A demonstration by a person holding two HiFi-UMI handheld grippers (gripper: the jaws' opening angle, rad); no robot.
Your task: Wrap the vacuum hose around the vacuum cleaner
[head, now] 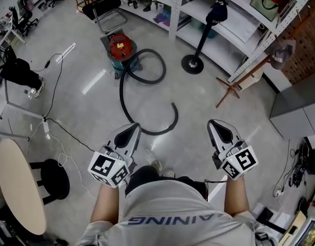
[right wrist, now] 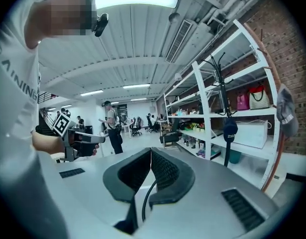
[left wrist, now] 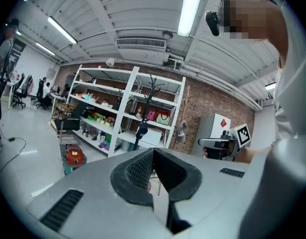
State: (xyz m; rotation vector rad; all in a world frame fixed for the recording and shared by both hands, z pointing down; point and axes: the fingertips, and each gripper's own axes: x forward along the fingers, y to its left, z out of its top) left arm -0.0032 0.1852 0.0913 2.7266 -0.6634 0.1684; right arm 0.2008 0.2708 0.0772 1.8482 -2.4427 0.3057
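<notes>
The red and teal vacuum cleaner [head: 121,49] stands on the grey floor ahead of me; it also shows small in the left gripper view as the vacuum cleaner [left wrist: 74,156]. Its black hose [head: 127,111] lies loose on the floor: one loop beside the vacuum, then a long curve whose free end points up at mid-floor. My left gripper [head: 132,129] hovers just above the hose's near curve, jaws shut and empty. My right gripper [head: 215,125] is held off to the right, clear of the hose, also shut and empty. Both are raised at waist height.
A coat stand with a round black base [head: 192,64] and a wooden tripod stand [head: 233,87] sit right of the vacuum, before white shelving [head: 211,17]. A black chair [head: 107,10] is behind the vacuum. A round table [head: 16,186], a stool [head: 54,178] and floor cables [head: 57,129] lie at left.
</notes>
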